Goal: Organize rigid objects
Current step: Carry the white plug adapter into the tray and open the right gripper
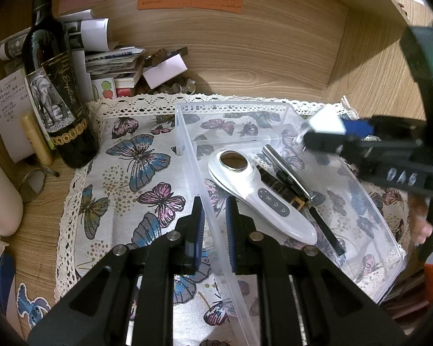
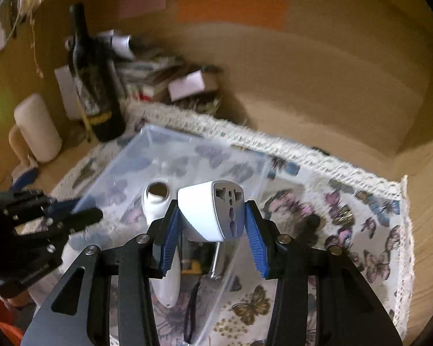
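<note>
Travel adapter (image 2: 213, 210) sits between the right gripper (image 2: 212, 225) pads, socket face forward; jaws closed onto its sides, hovering over the clear bin (image 1: 369, 216). Drop is straight down, beside the white handheld device (image 1: 259, 196). Left gripper (image 1: 213, 222) straddles the bin's near wall, jaws narrowly parted, contact unclear.

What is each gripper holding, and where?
The right gripper clamps the white travel adapter by its two sides. The left gripper straddles the clear bin wall.
</note>
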The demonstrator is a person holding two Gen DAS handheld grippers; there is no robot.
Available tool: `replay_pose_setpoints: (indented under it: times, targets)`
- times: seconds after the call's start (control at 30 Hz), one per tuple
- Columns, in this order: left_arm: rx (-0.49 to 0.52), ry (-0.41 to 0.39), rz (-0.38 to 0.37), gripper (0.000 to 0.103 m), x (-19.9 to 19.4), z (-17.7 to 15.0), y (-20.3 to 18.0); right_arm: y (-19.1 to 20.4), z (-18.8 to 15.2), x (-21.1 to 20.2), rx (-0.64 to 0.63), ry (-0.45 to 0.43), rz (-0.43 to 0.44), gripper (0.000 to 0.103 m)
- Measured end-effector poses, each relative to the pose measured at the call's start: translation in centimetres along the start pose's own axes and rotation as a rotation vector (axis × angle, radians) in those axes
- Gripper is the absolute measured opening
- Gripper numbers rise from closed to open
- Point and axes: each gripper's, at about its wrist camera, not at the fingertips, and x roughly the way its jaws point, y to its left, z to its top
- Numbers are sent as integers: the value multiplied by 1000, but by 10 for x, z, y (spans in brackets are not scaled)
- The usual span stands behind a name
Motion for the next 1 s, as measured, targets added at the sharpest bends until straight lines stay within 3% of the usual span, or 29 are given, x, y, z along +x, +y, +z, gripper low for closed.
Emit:
replay_pose_setpoints:
  times: [0.33, 0.47, 0.77, 0.9, 1.0]
  targets:
    - [-2, 0, -1, 13, 0, 0, 0, 17, 2, 30, -98, 99, -15, 40]
    - [-4, 1, -4, 13, 0, 0, 0, 15, 3, 39, -89, 147, 15, 41]
    - [-1, 0, -4, 13, 0, -1, 0, 20, 5, 26, -117, 105, -19, 41]
    - [0, 0, -2, 13, 0, -1, 0, 16, 7, 16, -101, 81, -18, 50]
    - [-1, 0, -3, 13, 0, -1, 0, 10, 10, 4, -74, 47, -27, 50]
